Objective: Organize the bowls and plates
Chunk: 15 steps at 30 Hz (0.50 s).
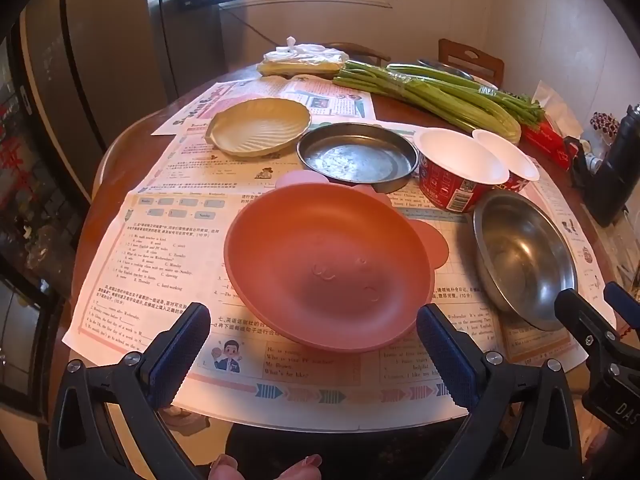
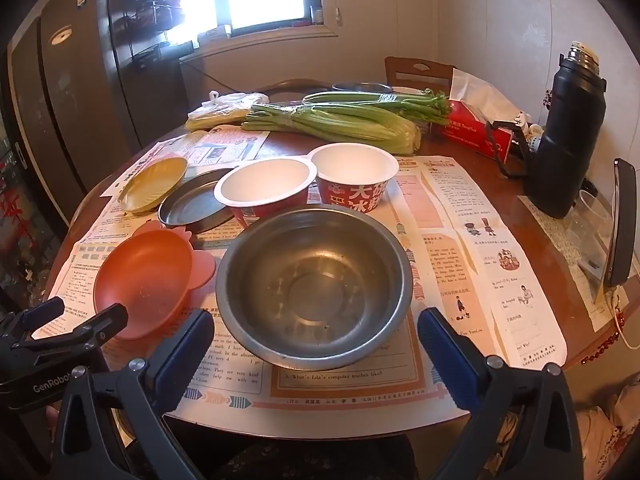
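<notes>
A pink plastic plate (image 1: 328,264) with round ears lies nearest on the paper-covered round table (image 1: 120,152), straight ahead of my open, empty left gripper (image 1: 314,344). A steel bowl (image 2: 316,280) sits to its right, straight ahead of my open, empty right gripper (image 2: 316,348). Behind them are a flat steel plate (image 1: 356,156), a yellow shell-shaped plate (image 1: 260,126) and two red paper bowls (image 1: 460,168) (image 1: 508,162) with white insides. The pink plate (image 2: 144,280) also shows in the right wrist view, with the left gripper (image 2: 76,320) beside it.
Celery bunches (image 1: 432,92) and a bagged vegetable (image 1: 300,60) lie at the back of the table. A red tissue box (image 2: 476,132), a black thermos (image 2: 568,136) and a phone on a stand (image 2: 620,224) stand at the right. Chairs (image 2: 416,72) are behind.
</notes>
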{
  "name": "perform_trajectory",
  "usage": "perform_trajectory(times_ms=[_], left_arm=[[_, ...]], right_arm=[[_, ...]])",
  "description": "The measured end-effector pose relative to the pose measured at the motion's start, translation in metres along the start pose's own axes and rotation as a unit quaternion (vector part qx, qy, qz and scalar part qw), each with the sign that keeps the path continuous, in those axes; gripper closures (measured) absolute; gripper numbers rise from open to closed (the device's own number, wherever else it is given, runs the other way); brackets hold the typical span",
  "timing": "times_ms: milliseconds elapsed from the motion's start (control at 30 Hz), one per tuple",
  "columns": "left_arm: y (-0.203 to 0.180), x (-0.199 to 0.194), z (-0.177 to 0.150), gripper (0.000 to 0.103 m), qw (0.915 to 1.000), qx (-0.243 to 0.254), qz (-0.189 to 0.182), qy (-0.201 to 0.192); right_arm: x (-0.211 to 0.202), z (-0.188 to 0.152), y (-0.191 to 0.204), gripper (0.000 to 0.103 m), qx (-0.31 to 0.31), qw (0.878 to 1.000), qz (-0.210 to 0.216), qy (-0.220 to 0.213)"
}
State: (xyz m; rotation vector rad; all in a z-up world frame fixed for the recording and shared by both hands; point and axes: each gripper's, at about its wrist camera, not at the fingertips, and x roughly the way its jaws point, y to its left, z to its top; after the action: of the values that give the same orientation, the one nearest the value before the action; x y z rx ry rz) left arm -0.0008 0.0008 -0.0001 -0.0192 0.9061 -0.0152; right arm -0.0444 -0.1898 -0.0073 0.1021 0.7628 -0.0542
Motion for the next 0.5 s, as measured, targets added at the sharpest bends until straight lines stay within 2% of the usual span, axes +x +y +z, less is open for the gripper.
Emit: perform_trajectory(times_ms=[233, 500], left_arm=[[-0.009, 0.007, -0.006, 0.000, 0.9999, 0.009, 0.011, 0.007], [-0.006, 0.003, -0.003, 0.000, 1.0000, 0.006, 0.000, 0.004]], right_arm=[[0.000, -0.002, 0.005, 0.000, 0.001, 1.000, 0.000, -0.005], [-0.001, 0.000, 0.006, 0.000, -0.004, 1.000, -0.003, -0.002]])
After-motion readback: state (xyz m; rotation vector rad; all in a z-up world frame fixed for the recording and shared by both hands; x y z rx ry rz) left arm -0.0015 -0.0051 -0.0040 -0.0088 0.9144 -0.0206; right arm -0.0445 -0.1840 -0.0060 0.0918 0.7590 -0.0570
